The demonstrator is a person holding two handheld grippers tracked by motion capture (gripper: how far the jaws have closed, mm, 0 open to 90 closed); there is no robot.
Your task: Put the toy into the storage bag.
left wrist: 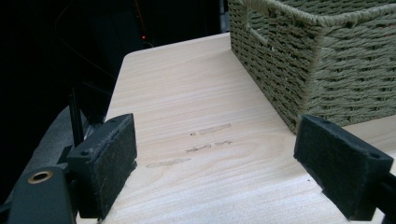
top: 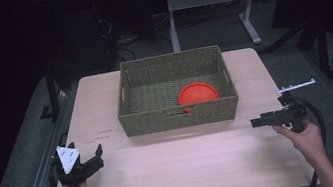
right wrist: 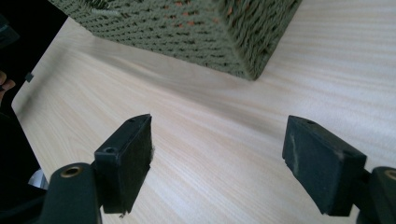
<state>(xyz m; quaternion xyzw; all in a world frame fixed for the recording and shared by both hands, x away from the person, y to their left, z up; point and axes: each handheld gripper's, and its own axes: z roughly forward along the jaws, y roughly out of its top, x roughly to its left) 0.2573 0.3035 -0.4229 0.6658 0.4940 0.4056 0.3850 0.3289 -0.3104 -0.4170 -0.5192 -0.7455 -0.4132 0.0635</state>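
- Woven basket [top: 178, 114]: stood at the table's [top: 177, 173] far middle; held an orange plate [top: 198, 92] (leaning at its near wall)
- Left gripper [top: 92, 157]: near left corner; jaws spread, nothing between
- Right gripper [top: 256, 122]: near right edge, pointing left; jaws spread, empty

Readable text: none on any surface.
Tabletop [left wrist: 196, 93]: a few faint smudged marks near the basket [left wrist: 322, 60], too blurred to read as letters.
Basket: plain weave, no label.
Left gripper [top: 87, 159]: grey plate with dots, no lettering.
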